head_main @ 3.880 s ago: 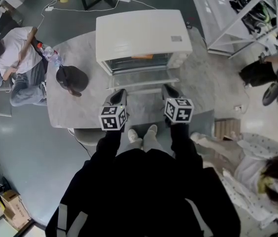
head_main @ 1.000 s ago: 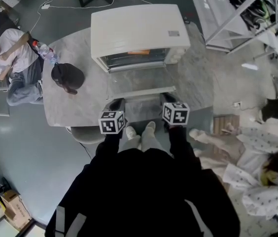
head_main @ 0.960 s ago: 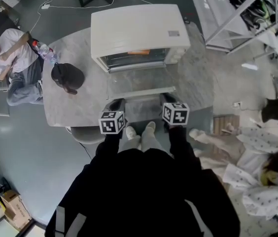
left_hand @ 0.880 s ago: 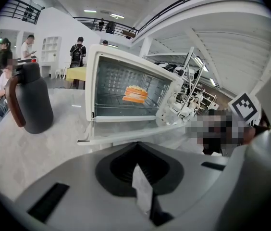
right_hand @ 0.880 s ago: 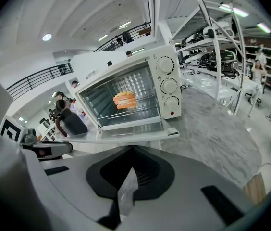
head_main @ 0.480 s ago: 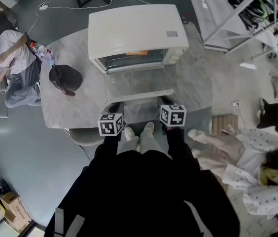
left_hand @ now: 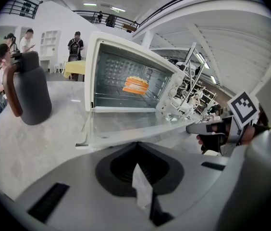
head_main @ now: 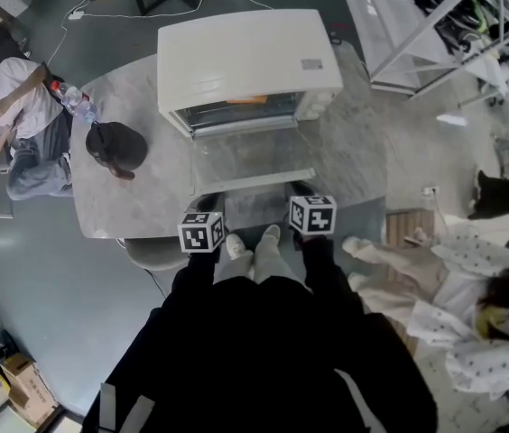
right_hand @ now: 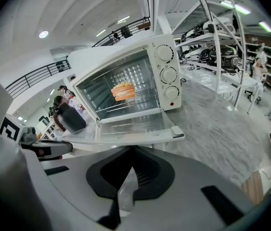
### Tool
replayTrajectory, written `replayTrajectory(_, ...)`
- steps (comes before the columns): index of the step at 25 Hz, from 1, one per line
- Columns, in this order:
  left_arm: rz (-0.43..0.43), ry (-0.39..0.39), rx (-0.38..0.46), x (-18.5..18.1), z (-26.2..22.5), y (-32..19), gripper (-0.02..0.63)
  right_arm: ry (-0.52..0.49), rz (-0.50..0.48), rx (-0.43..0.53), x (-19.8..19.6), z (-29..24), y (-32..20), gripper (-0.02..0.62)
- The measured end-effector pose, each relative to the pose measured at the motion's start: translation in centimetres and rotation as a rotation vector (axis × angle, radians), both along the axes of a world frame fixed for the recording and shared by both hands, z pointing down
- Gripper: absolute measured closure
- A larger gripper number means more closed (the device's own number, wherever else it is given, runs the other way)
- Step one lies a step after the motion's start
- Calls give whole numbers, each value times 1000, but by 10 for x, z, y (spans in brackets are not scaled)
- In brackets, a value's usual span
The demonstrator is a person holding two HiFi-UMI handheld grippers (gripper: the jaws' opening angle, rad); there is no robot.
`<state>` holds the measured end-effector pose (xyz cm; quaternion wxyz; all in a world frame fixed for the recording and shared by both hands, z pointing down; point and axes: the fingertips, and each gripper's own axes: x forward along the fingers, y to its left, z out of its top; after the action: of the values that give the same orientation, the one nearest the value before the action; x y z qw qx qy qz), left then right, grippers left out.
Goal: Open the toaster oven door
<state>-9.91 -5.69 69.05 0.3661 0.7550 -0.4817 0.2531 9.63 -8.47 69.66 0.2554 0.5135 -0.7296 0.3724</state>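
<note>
Left gripper (left_hand: 140, 186) and right gripper (right_hand: 126, 189) are hovering closed, empty, seemingly near enough to jolt the lowered oven door (head_main: 250, 156).

Your footage was bright, lit evenly by ceiling lights (right_hand: 43, 34). Gripper views warped hard at the edges, corners went black, slight sheen on the toaster oven door (left_hand: 126, 124).

No legible text; small label (head_main: 312, 64) atop toaster oven (head_main: 245, 52) unreadable

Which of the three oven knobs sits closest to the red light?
The bottom knob: the red light sits just below it; the other two are above.
</note>
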Motion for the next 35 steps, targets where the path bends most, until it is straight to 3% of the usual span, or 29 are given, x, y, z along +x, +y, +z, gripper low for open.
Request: replayTrajectory(35, -6, 18, -120, 5, 39, 17, 603, 49, -38, -100, 2, 37, 14, 592)
